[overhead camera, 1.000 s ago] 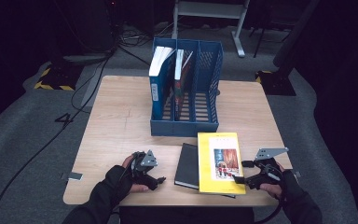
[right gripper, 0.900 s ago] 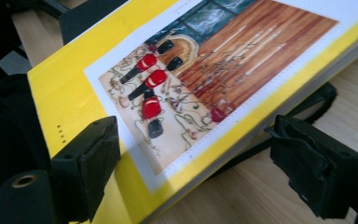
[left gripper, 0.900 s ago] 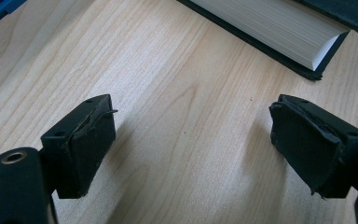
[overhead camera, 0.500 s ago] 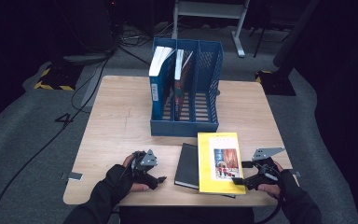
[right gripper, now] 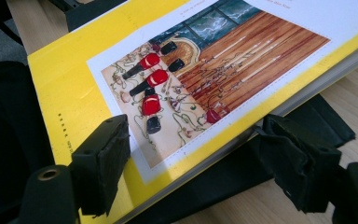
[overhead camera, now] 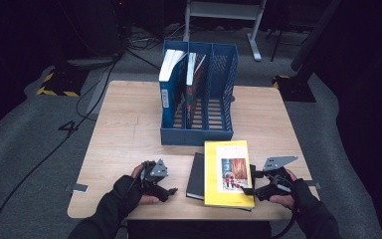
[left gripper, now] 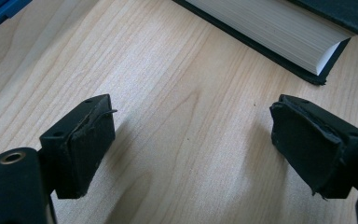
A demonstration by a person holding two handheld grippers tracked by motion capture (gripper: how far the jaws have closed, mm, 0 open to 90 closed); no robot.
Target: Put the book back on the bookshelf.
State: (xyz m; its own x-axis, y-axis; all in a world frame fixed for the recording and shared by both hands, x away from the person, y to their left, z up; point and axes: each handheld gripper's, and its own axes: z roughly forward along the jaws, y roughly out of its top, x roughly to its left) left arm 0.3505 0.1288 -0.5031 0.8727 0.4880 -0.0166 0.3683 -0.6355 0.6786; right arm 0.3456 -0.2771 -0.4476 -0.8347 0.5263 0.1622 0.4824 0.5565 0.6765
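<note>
A yellow book (overhead camera: 227,174) with a picture cover lies on a dark book (overhead camera: 195,175) near the table's front edge. My right gripper (overhead camera: 252,182) is open at the yellow book's right edge. In the right gripper view one jaw stands over the yellow cover (right gripper: 74,93) and the other beside its edge, above the dark book (right gripper: 223,179); the gripper (right gripper: 200,163) holds nothing. My left gripper (overhead camera: 169,188) rests open on bare wood left of the dark book. In the left gripper view its jaws (left gripper: 191,154) are wide apart, with the dark book's page edge (left gripper: 270,28) ahead.
A blue three-slot file holder (overhead camera: 199,135) stands at mid-table. A white-and-blue book (overhead camera: 168,74) leans in its left slot and another book (overhead camera: 194,74) in the middle one. Bare wooden table (overhead camera: 124,134) spreads to the left. Cables and a metal stand lie on the floor behind.
My right gripper has slid a little left, up to the yellow book's edge. The left gripper and the books have stayed put.
</note>
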